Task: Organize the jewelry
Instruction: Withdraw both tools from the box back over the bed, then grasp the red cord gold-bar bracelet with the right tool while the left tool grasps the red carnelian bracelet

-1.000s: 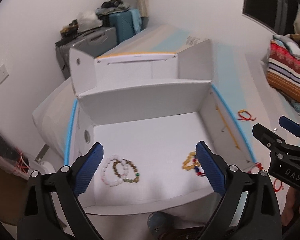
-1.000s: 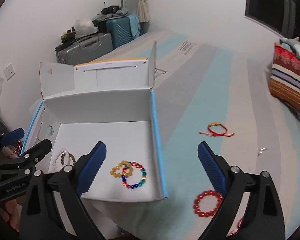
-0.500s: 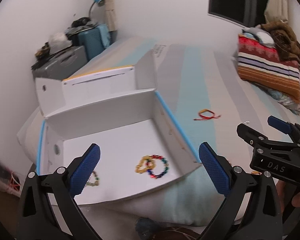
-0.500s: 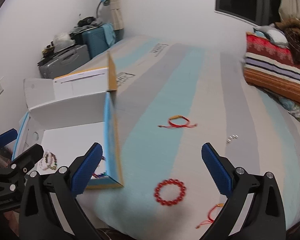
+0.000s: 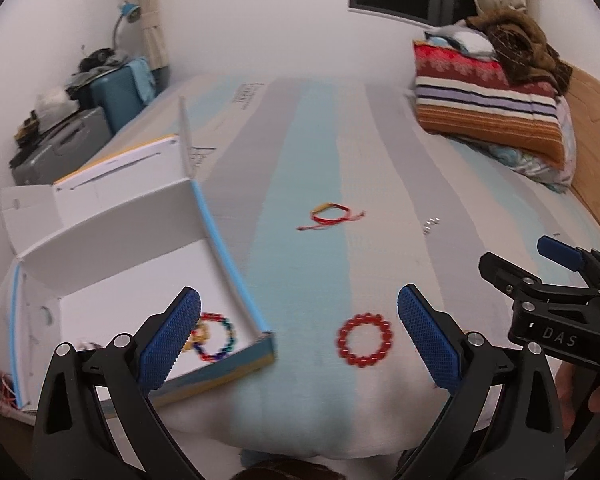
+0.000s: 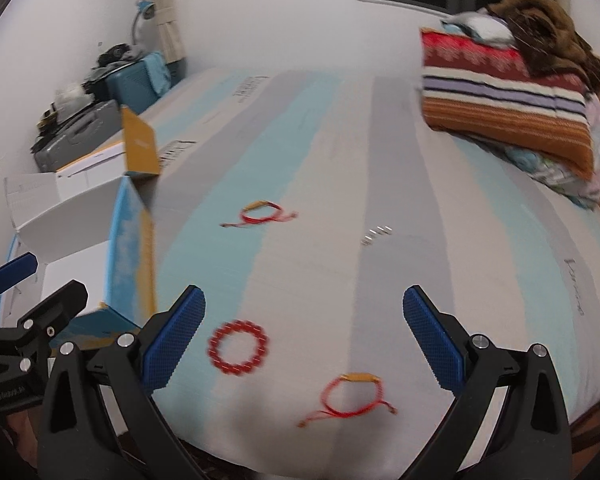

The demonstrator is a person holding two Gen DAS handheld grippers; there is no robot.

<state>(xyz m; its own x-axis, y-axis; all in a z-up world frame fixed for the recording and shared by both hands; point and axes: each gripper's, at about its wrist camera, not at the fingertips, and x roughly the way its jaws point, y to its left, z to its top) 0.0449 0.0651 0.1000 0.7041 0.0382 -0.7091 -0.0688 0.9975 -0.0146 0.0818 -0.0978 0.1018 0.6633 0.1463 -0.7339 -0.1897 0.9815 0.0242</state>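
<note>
A red bead bracelet lies on the striped bed near its front edge. A red cord bracelet lies close in front of my right gripper, which is open and empty. A second red cord bracelet lies farther back. My left gripper is open and empty, with the red bead bracelet between its fingers and beyond them. The open white box at the left holds a multicoloured bead bracelet and a yellow one beside it.
Small silver pieces lie on the bed at mid right. Folded striped blankets are stacked at the back right. Suitcases stand by the wall at the left. The bed's front edge is just below both grippers.
Both grippers have swung to the right, away from the box and over the open bed. The red bead bracelet and a near cord bracelet have come into view.
</note>
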